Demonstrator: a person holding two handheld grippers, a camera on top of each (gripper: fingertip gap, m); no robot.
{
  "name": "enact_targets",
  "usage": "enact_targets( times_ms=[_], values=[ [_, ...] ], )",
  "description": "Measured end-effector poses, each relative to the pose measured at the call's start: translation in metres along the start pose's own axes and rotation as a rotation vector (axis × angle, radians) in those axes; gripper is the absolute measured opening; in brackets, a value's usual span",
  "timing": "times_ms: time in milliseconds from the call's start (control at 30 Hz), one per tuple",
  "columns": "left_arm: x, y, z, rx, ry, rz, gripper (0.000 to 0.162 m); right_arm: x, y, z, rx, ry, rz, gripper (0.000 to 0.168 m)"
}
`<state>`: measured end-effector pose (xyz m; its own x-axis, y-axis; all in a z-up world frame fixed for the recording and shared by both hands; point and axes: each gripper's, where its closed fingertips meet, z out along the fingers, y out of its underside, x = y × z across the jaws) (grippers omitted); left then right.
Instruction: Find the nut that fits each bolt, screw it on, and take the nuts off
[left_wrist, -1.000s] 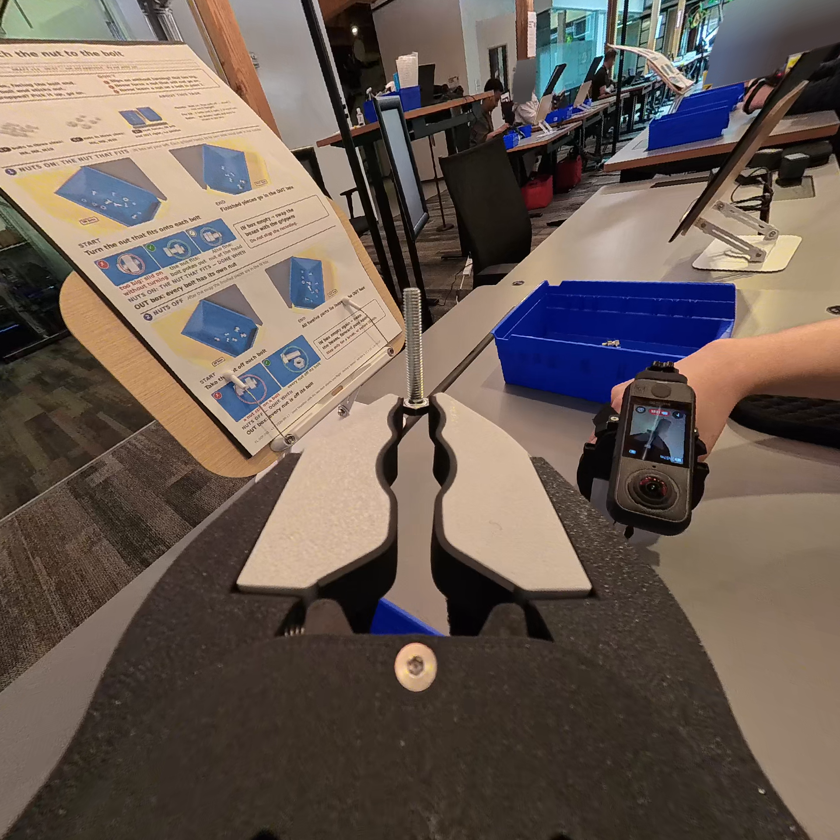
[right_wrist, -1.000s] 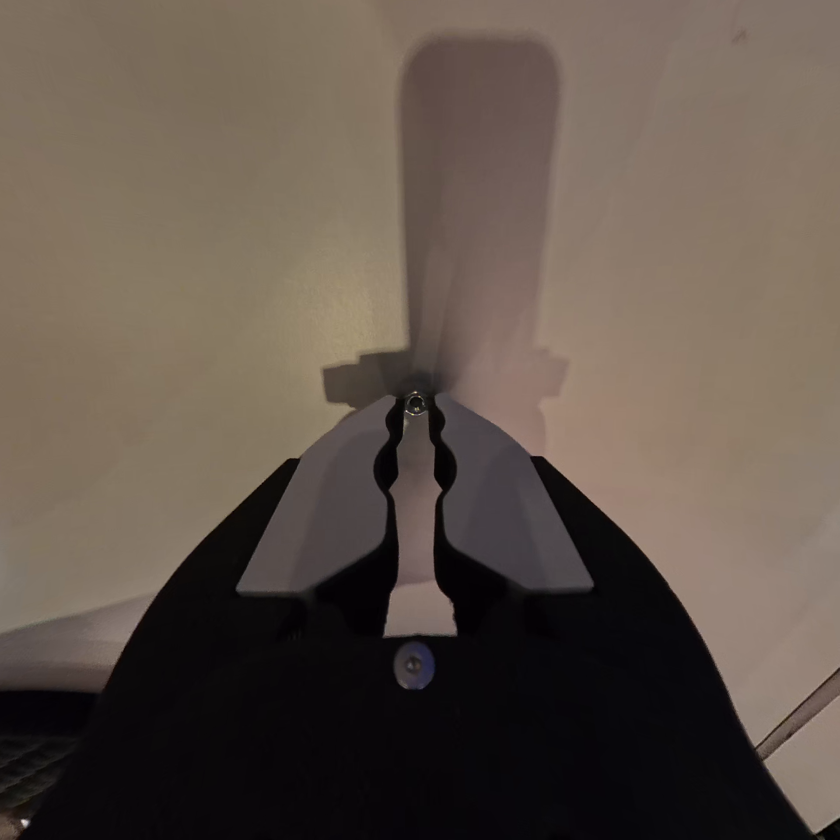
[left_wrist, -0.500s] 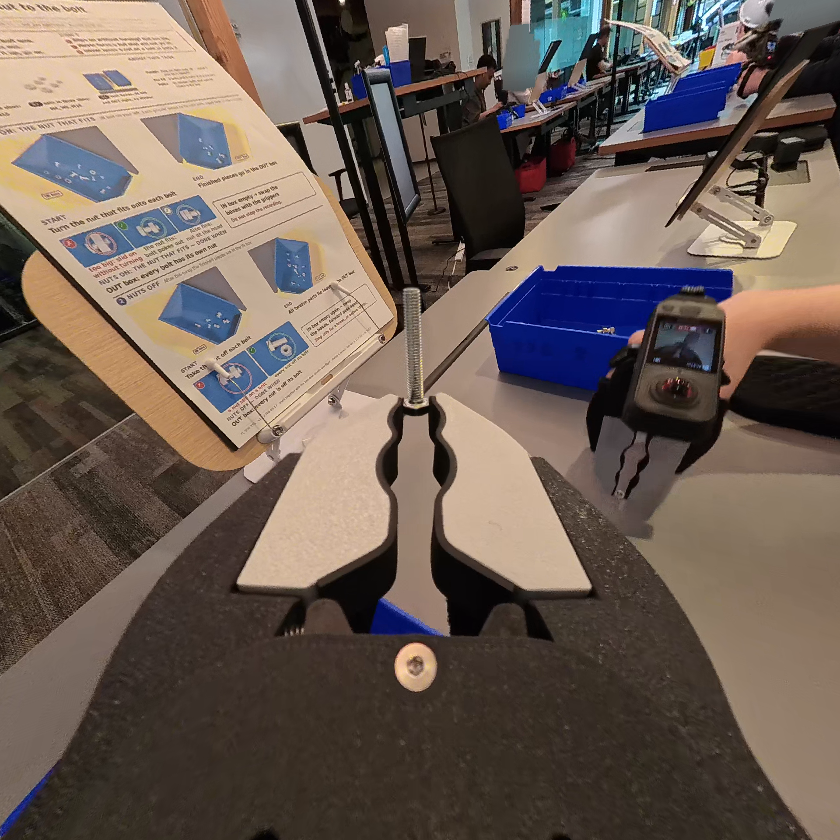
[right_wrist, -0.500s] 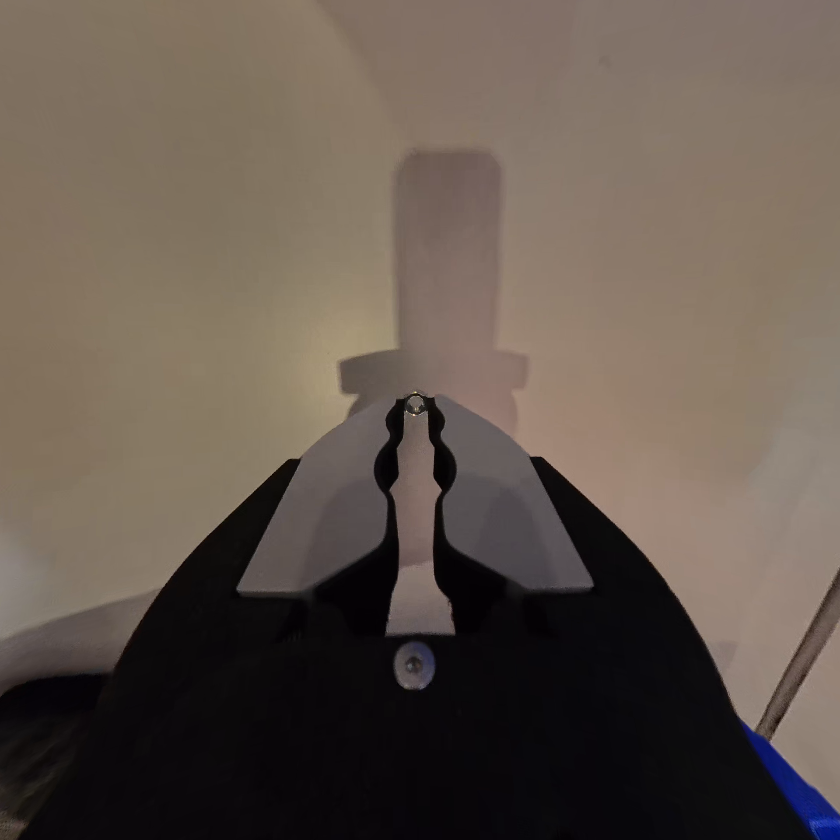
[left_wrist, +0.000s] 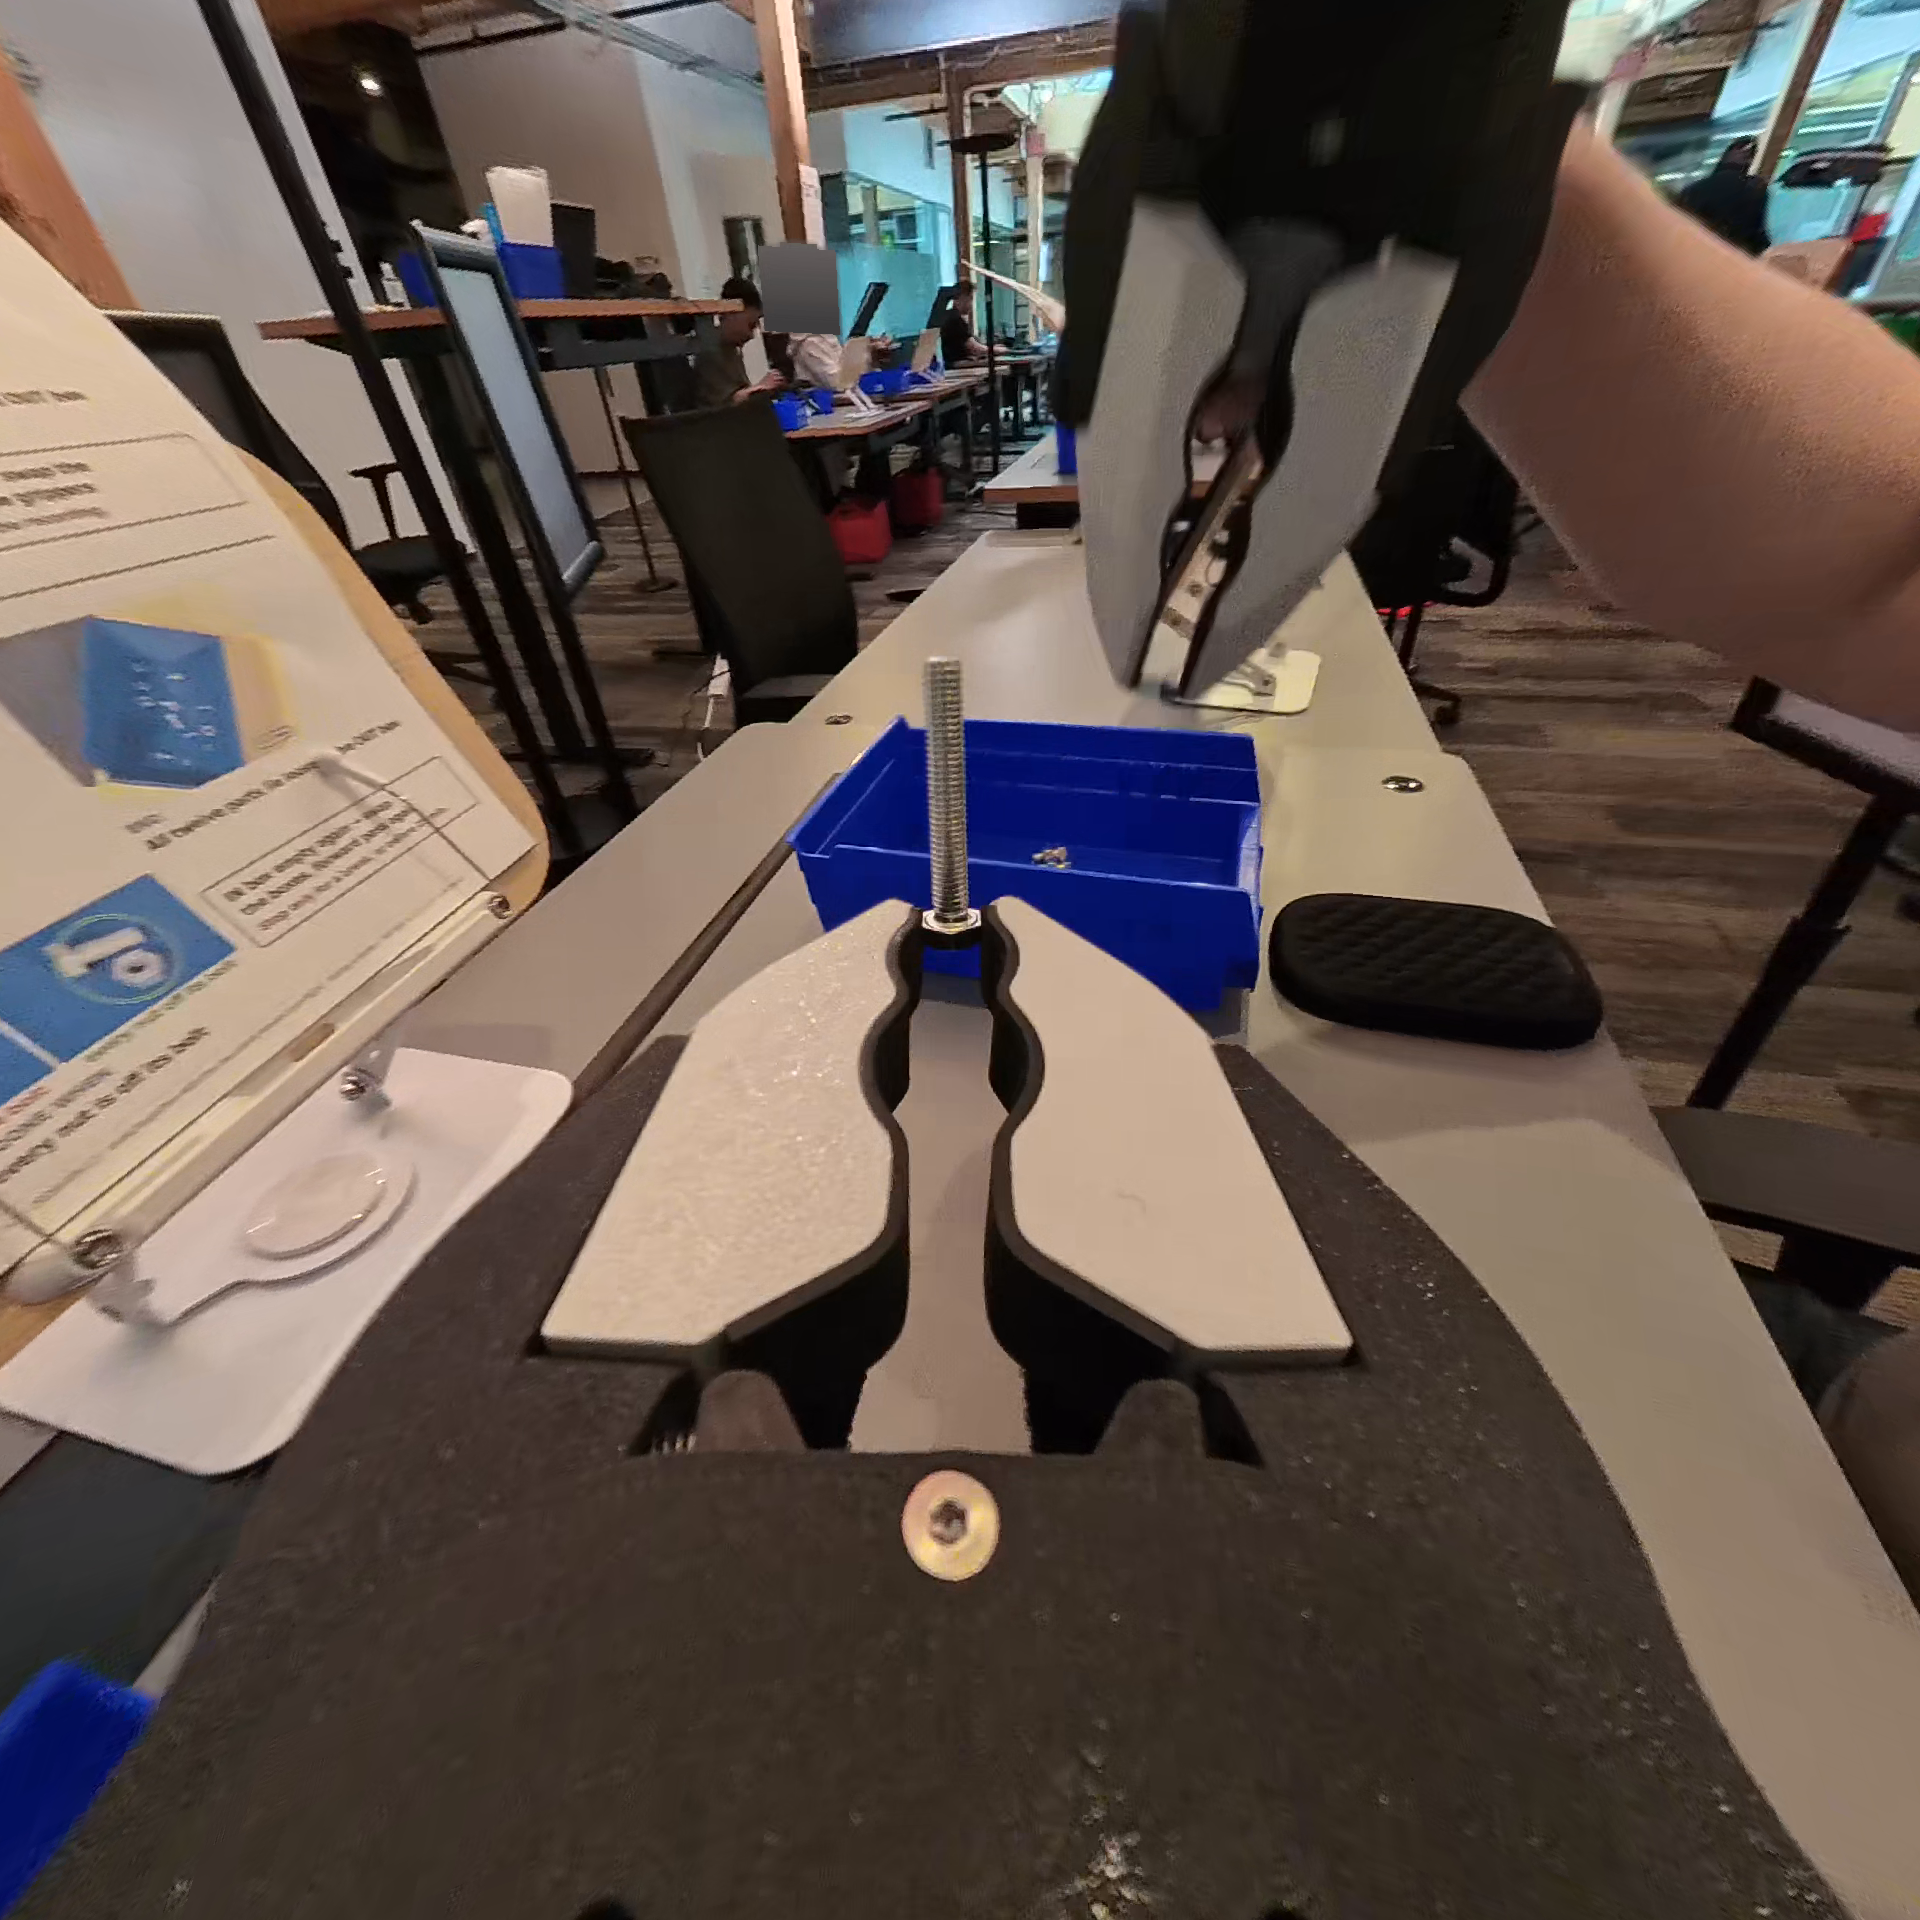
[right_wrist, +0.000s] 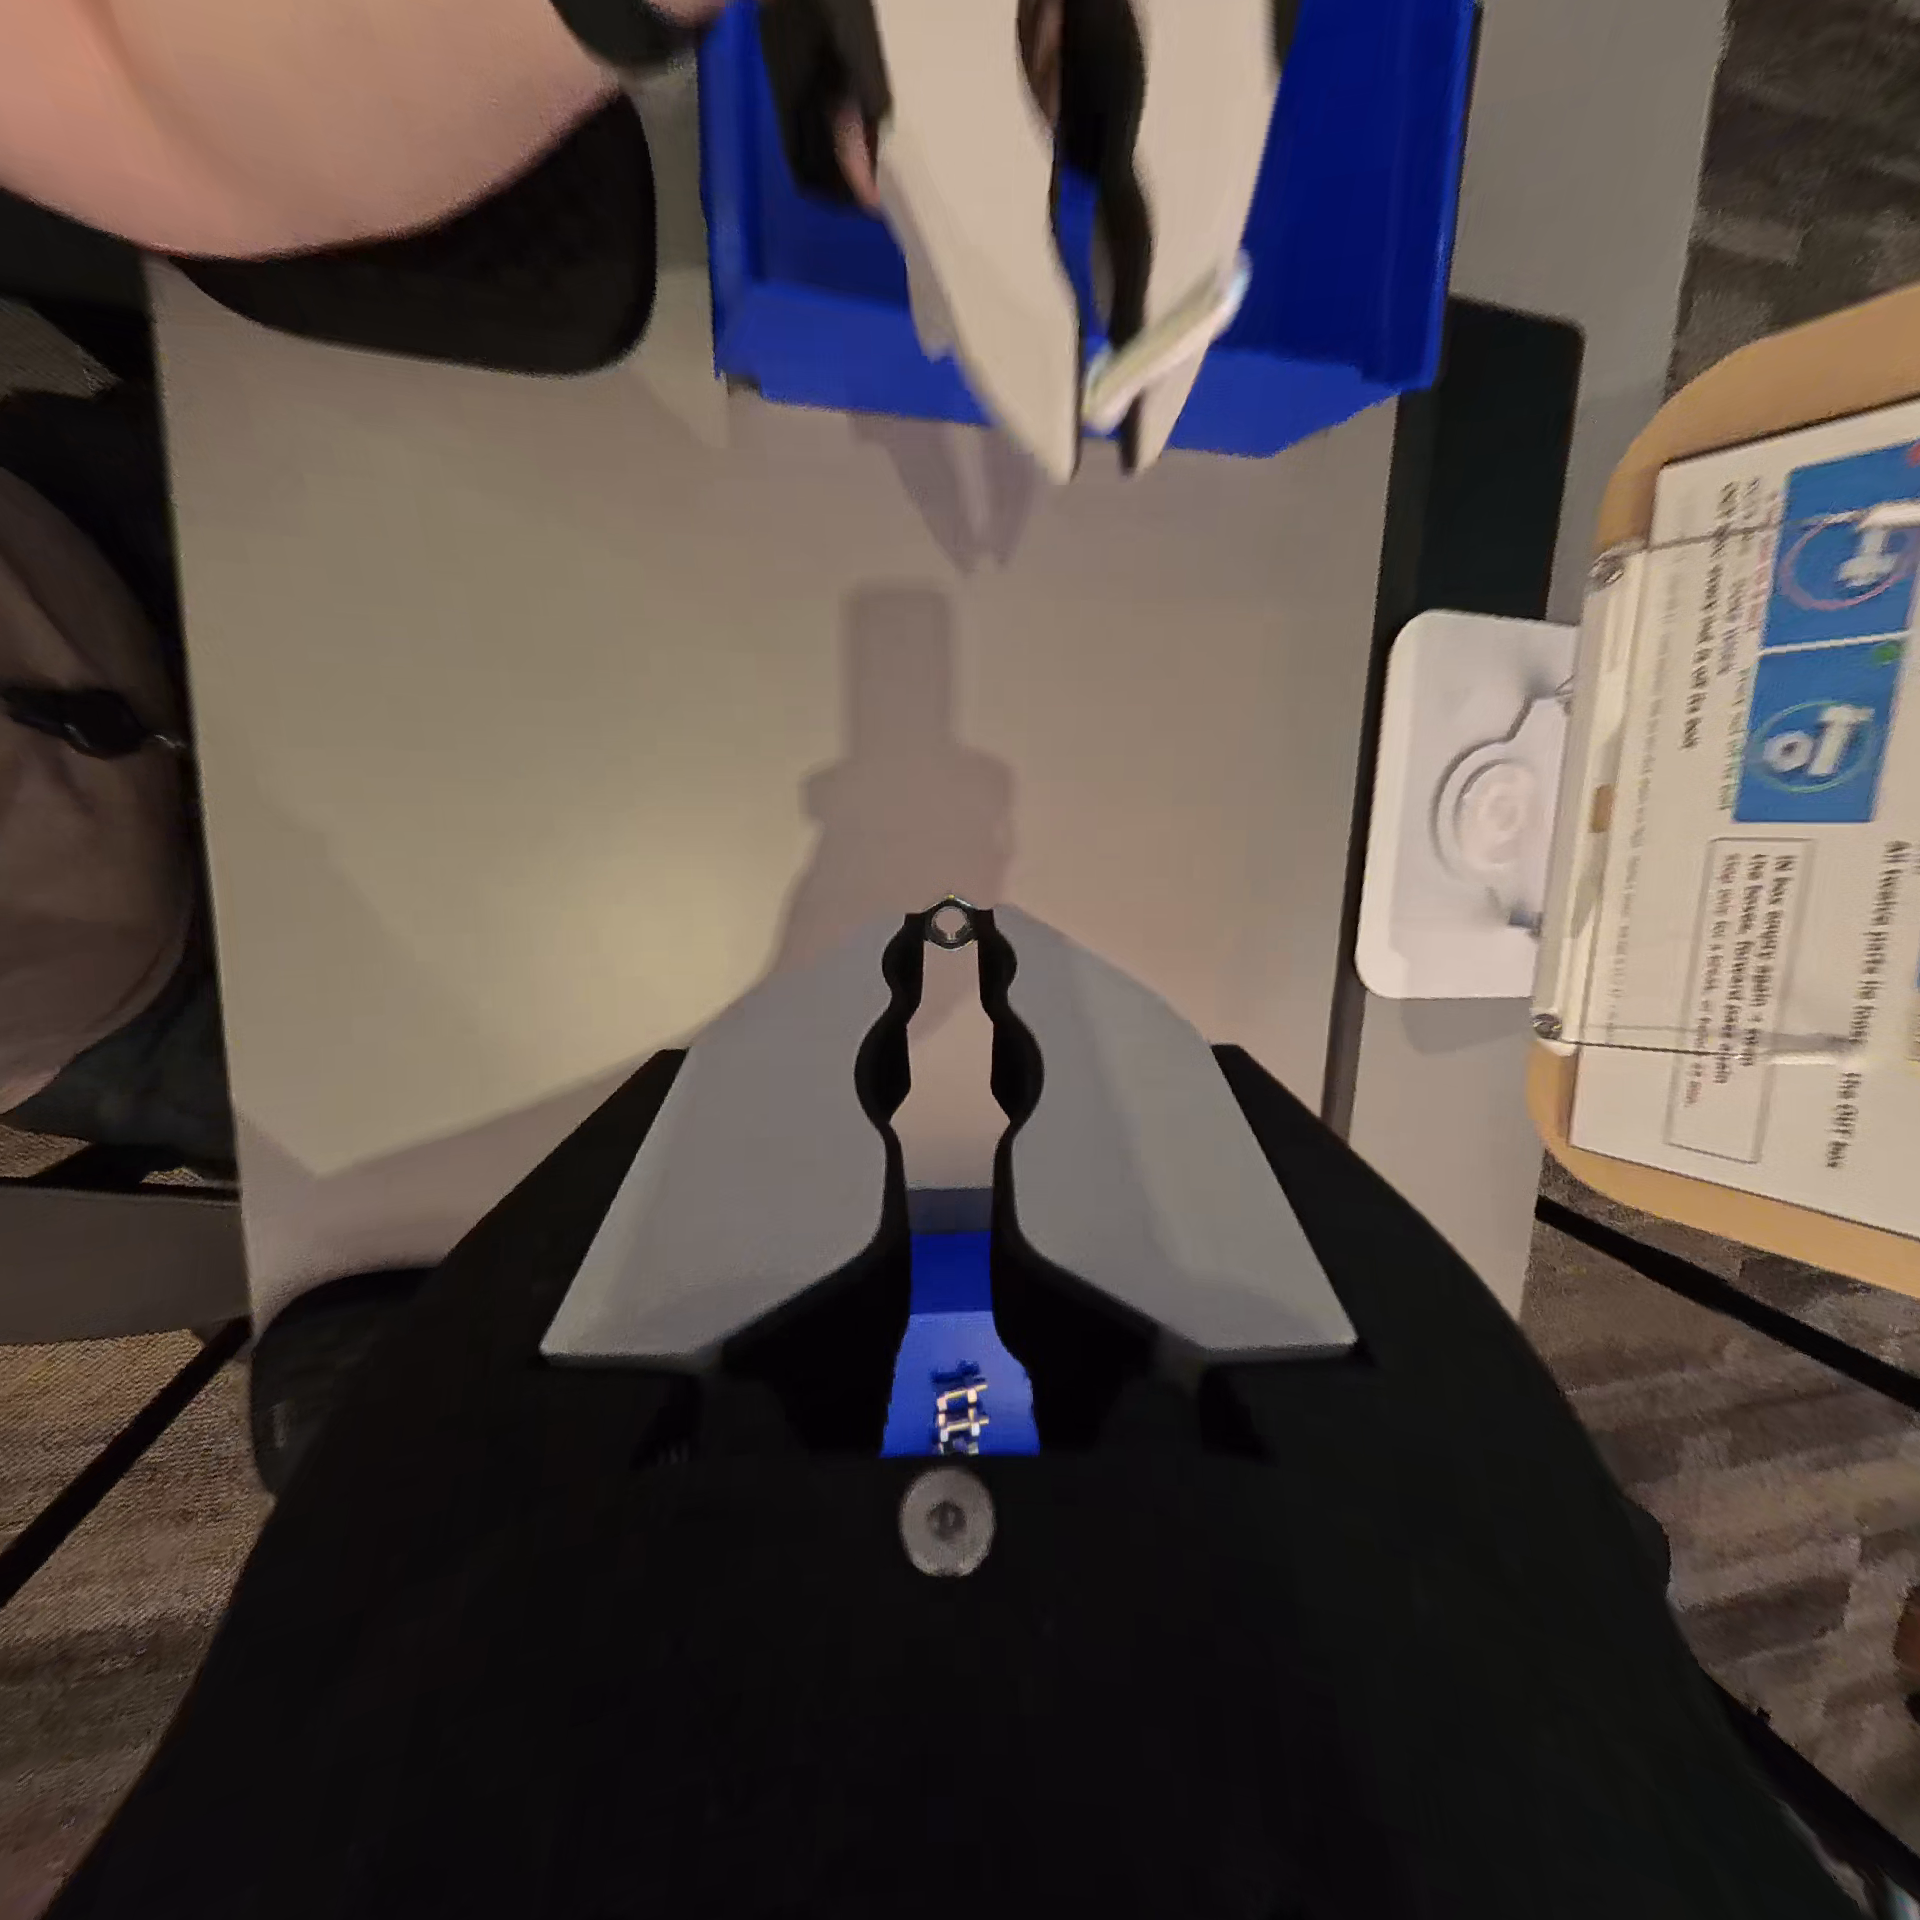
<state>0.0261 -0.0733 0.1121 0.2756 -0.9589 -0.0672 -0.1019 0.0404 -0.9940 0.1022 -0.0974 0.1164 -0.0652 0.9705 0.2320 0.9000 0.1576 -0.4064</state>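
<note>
Between the tips of the left gripper (left_wrist: 948, 928), a long threaded silver bolt (left_wrist: 945, 790) stands upright, clamped at its head, in front of a blue plastic bin (left_wrist: 1101, 831) on the grey table (left_wrist: 1455, 1195). Up and to the right, the right gripper (right_wrist: 948, 928) points down above the bolt's tip, pinching a small silver hex nut (right_wrist: 948, 923) between its closed tips. A few small metal pieces (left_wrist: 1051, 855) lie inside the bin. Beside the bin rests a black quilted pad (left_wrist: 1429, 971), and a printed instruction board (left_wrist: 187, 790) leans on a white stand at the left
</note>
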Motion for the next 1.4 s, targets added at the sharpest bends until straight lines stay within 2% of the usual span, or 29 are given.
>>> enact_targets(
  times_ms=[167, 300, 467, 667, 1400],
  values=[
    [0.02, -0.004, 0.015, 0.047, 0.132, -0.068, 0.01, -0.002, -0.034, -0.036, 0.011, -0.058, -0.024, 0.011],
    [0.045, -0.014, 0.023, 0.101, 0.275, -0.141, 0.01, -0.005, -0.051, -0.047, -0.012, -0.114, -0.025, 0.011],
    [0.066, -0.018, 0.032, 0.081, 0.332, -0.142, 0.01, -0.015, -0.063, -0.052, -0.067, -0.191, -0.037, 0.011],
    [0.081, -0.028, 0.029, 0.077, 0.353, -0.148, 0.01, -0.026, -0.065, -0.047, -0.173, -0.223, -0.08, 0.011],
    [0.095, -0.033, 0.024, 0.062, 0.363, -0.058, 0.01, -0.039, -0.069, -0.047, -0.187, -0.295, -0.07, 0.011]
  ],
)
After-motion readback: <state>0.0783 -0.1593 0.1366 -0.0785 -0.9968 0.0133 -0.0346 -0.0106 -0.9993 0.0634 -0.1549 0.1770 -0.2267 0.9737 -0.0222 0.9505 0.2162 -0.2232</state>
